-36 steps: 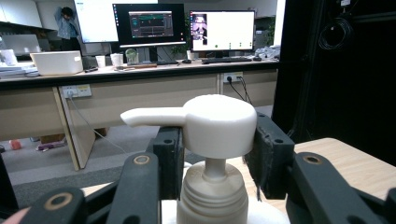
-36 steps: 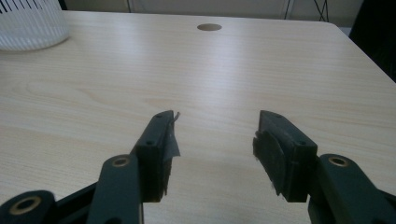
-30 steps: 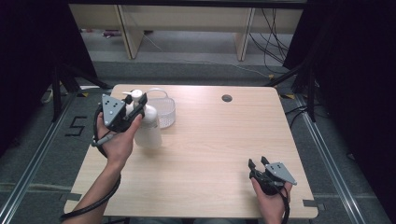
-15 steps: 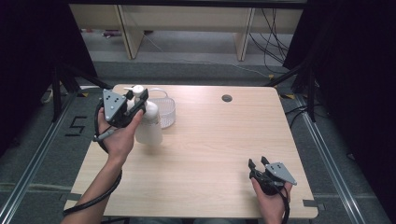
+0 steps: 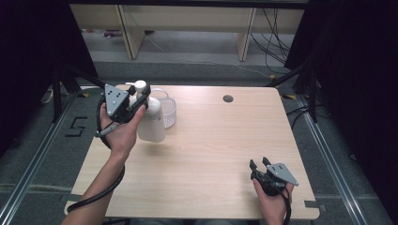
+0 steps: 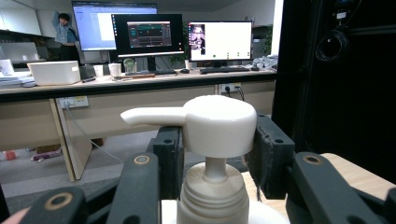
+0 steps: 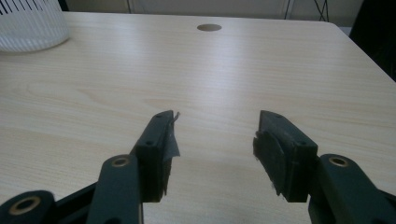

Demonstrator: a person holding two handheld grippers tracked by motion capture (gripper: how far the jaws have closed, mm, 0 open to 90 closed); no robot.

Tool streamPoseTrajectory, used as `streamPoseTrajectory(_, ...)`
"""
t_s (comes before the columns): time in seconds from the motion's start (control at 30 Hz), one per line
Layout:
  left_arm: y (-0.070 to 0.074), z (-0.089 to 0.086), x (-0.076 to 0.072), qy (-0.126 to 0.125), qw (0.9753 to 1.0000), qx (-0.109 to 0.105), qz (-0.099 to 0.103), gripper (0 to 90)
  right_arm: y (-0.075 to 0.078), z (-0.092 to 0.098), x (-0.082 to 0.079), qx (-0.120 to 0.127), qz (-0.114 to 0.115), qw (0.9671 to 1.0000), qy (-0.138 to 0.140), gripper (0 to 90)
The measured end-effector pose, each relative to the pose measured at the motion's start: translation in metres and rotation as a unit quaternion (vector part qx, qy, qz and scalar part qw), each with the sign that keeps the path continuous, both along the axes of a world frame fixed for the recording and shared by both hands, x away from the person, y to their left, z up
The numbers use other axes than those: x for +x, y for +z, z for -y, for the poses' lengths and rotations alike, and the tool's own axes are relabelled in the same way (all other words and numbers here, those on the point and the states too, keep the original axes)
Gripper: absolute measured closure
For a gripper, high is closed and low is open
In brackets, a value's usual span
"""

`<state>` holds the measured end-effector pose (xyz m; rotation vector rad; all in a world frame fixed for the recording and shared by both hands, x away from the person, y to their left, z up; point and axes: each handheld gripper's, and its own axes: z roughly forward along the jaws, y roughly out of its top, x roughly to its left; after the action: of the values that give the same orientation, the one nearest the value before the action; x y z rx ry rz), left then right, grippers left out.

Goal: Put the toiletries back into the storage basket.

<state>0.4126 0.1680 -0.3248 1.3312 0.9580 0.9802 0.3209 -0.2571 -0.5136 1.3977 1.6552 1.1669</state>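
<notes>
Left gripper: jaws closed around the neck of the white pump bottle, just beneath the pump head; the bottle seems lifted off the table, though from above I cannot be sure its base is clear of the wood.
Where the bottle is: at the table's far left, just beside the clear ribbed cup, which stands behind it and slightly to its right.
Doing the step well: keep the bottle upright, since the grip sits high on a narrow neck and the heavy body hangs below; move slowly so it does not swing; keep the spout away from the cup's rim; set the base down flat before letting go.
What could slip: the neck is smooth and round, so a tilt of the hand may let the bottle turn between the jaws.
Right gripper: resting low at the near right corner of the table, jaws held moderately apart with nothing between them; well away from the bottle.
Count, left to right: one pump bottle; one clear cup; one round cable hole in the tabletop; two grippers, one in each hand.
</notes>
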Motion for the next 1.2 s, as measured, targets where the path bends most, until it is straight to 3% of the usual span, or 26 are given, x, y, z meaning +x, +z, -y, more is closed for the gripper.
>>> streamPoseTrajectory(0.23, 0.005, -0.001, 0.002, 0.001, 1.0000, -0.002, 0.003, 59.1, 0.000, 0.001, 0.001, -0.002, 0.003, 1.0000, 0.004, 47.7)
streamPoseTrajectory(0.4, 0.008, -0.001, 0.004, 0.002, 1.0000, -0.002, 0.006, 59.1, 0.000, 0.002, 0.002, -0.017, 0.009, 0.9998, 0.003, 47.6)
streamPoseTrajectory(0.67, 0.013, 0.000, 0.006, 0.002, 0.9999, -0.004, 0.011, 59.1, 0.000, 0.002, 0.002, -0.014, 0.009, 0.9998, 0.005, 47.6)
streamPoseTrajectory(1.2, 0.018, -0.002, 0.014, 0.005, 0.9998, -0.006, 0.019, 59.1, 0.001, 0.002, 0.001, -0.017, -0.003, 0.9998, 0.003, 47.6)
